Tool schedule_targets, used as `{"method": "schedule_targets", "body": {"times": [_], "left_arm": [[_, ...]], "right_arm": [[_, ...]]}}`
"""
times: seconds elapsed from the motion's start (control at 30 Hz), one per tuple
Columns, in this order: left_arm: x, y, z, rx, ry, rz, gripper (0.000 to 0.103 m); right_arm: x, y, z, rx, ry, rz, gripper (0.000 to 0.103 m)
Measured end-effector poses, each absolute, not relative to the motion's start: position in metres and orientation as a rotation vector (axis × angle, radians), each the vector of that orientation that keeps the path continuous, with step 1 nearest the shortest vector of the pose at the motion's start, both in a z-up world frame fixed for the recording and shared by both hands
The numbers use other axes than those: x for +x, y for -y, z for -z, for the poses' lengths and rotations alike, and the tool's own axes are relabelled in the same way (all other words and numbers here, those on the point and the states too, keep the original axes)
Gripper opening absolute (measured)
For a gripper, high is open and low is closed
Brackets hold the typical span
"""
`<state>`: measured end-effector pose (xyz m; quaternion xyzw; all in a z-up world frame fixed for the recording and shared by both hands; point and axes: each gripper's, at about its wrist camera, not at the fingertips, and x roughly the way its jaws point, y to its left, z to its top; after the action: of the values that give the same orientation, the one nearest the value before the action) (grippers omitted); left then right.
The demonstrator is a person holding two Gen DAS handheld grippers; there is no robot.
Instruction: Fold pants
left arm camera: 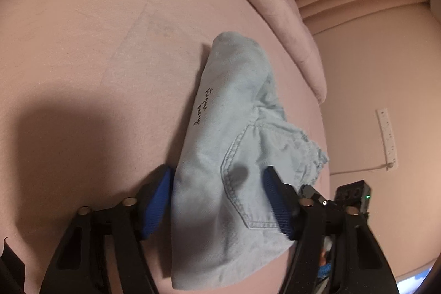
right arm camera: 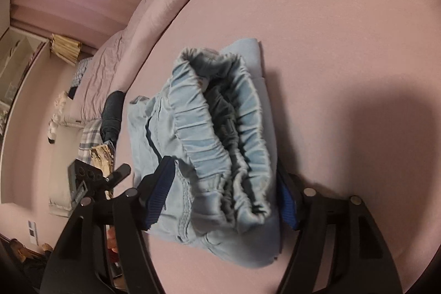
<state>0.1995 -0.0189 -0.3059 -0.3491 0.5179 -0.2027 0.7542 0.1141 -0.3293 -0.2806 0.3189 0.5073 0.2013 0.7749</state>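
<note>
The folded pants lie on the pink bed; only the right wrist view shows the gathered waistband, the left a back pocket; long axis runs away from both cameras; left gripper and right gripper straddle the bundle, whether gripping I cannot tell.

The folded light-blue pants are lying on the pink bed, their gathered elastic waistband gaping open toward the camera. The right gripper is straddling the near end of the bundle, its blue pads standing either side of the cloth, whether pressing it is unclear. Far left, a pillow is resting.
</note>
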Motion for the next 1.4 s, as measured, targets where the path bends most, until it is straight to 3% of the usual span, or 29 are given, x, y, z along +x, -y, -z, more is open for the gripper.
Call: {"method": "schedule_targets", "body": {"times": [0.13,0.37,0.43,0.93,1.27,1.33,1.37,1.4], "left_arm": [[0.199,0.025,0.307,-0.698,-1.137,0.423,0.038],[0.190,0.028,0.295,-0.656,-1.069,0.439,0.013],[0.188,0.028,0.288,-0.643,-1.045,0.448,0.012],[0.226,-0.036,0.228,-0.553,-0.853,0.337,0.012],[0.280,-0.077,0.257,-0.537,-0.890,0.203,0.012],[0.287,-0.080,0.279,-0.526,-0.950,0.141,0.012],[0.289,-0.081,0.288,-0.518,-0.971,0.117,0.020],[0.289,-0.084,0.298,-0.521,-0.987,0.101,0.036]], "right_arm": [[0.116,0.327,0.281,0.645,-1.096,-0.422,0.046],[0.111,0.315,0.271,0.583,-1.041,-0.419,0.035],[0.106,0.308,0.258,0.555,-1.001,-0.431,0.033],[0.168,0.215,0.191,0.380,-0.831,-0.607,0.033],[0.242,0.151,0.211,0.328,-0.835,-0.637,0.034],[0.255,0.145,0.231,0.334,-0.887,-0.621,0.039],[0.260,0.142,0.239,0.333,-0.915,-0.606,0.040],[0.267,0.141,0.256,0.326,-0.976,-0.571,0.043]]}}
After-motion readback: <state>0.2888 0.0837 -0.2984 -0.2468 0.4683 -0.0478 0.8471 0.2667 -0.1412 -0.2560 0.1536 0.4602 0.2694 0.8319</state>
